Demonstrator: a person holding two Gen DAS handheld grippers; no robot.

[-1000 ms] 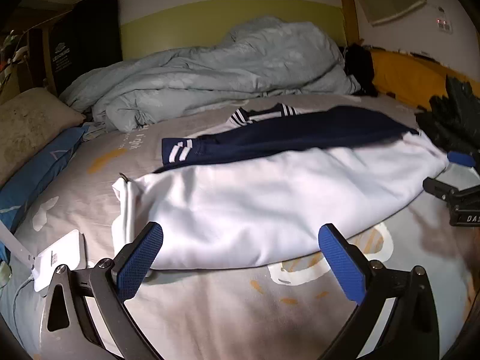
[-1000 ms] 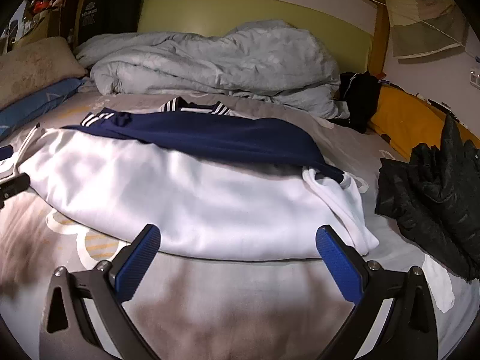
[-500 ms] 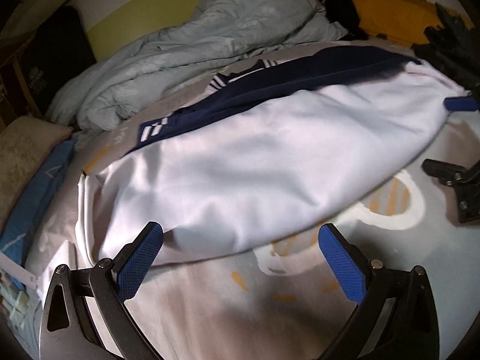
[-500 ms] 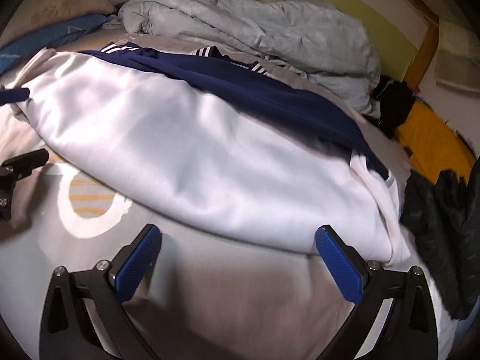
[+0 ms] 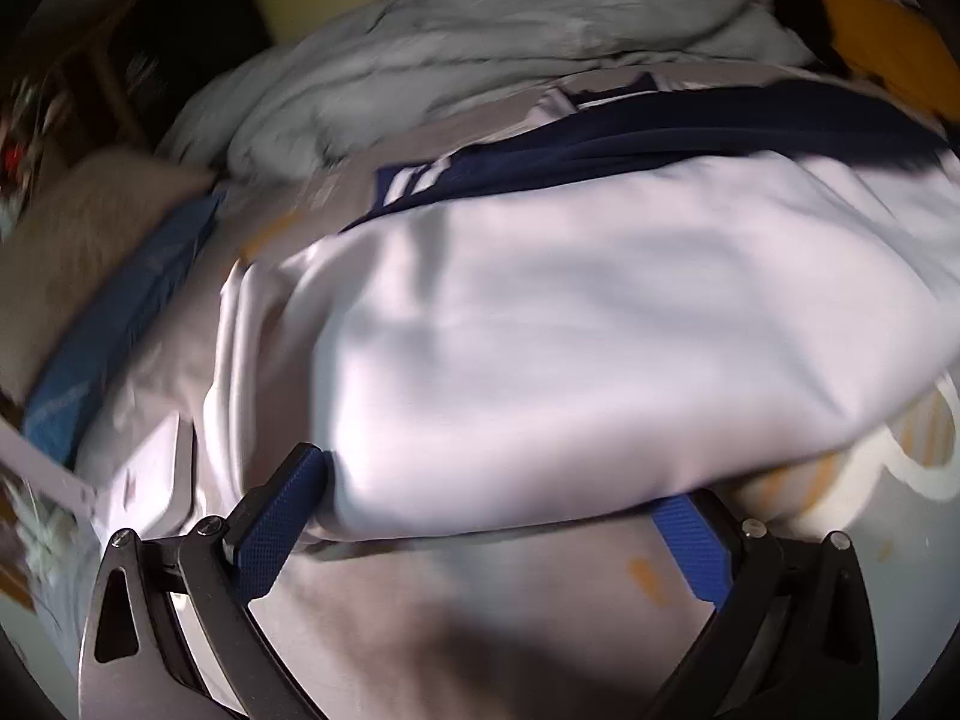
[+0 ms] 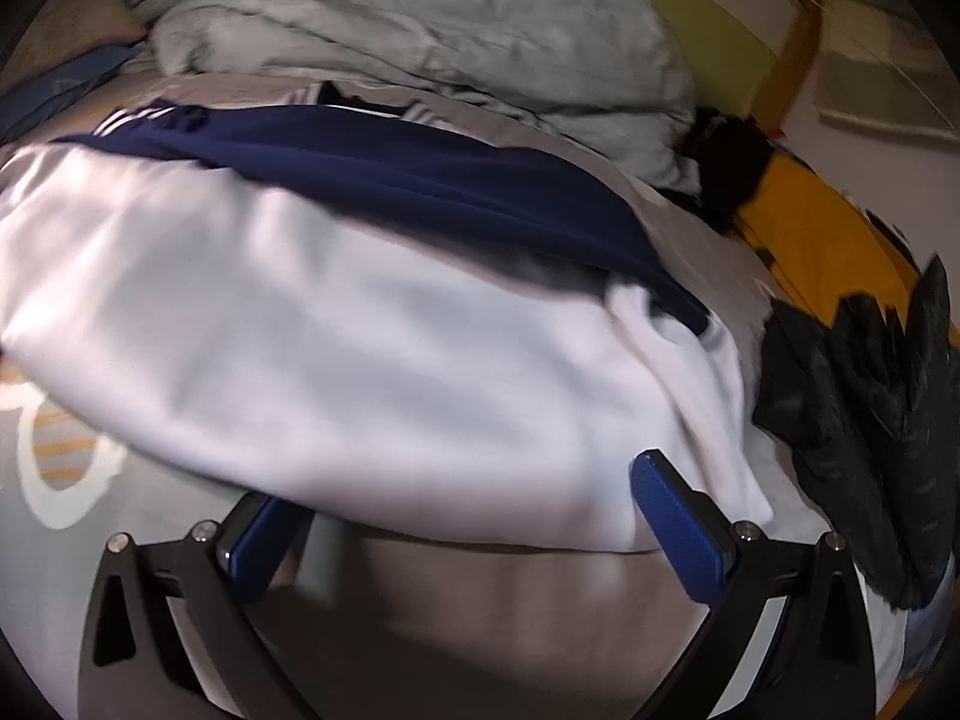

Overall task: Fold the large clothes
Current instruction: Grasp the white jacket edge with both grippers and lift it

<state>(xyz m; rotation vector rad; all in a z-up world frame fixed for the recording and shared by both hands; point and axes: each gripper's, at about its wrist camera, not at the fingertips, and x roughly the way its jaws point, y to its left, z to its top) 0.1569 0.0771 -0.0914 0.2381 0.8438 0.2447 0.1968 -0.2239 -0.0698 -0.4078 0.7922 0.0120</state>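
Note:
A large white garment (image 5: 570,324) with a navy sleeve (image 5: 660,144) folded across its far side lies on the bed. My left gripper (image 5: 492,516) is open at the garment's near left corner, with the near edge of the cloth between its blue fingers (image 5: 276,522). In the right wrist view the same white garment (image 6: 336,348) and navy sleeve (image 6: 390,174) fill the middle. My right gripper (image 6: 462,516) is open at the near right corner, the white hem lying over its left finger (image 6: 258,546).
A grey printed bedsheet (image 6: 510,618) lies under everything. A rumpled pale duvet (image 6: 390,30) sits at the back. A black jacket (image 6: 870,408) and a yellow cushion (image 6: 828,240) lie at the right. A blue pillow (image 5: 114,330) and a white flat box (image 5: 156,480) lie at the left.
Both grippers have dropped and moved forward to the white garment's near edge, which now lies between their open fingers. The garment looks much larger in both views.

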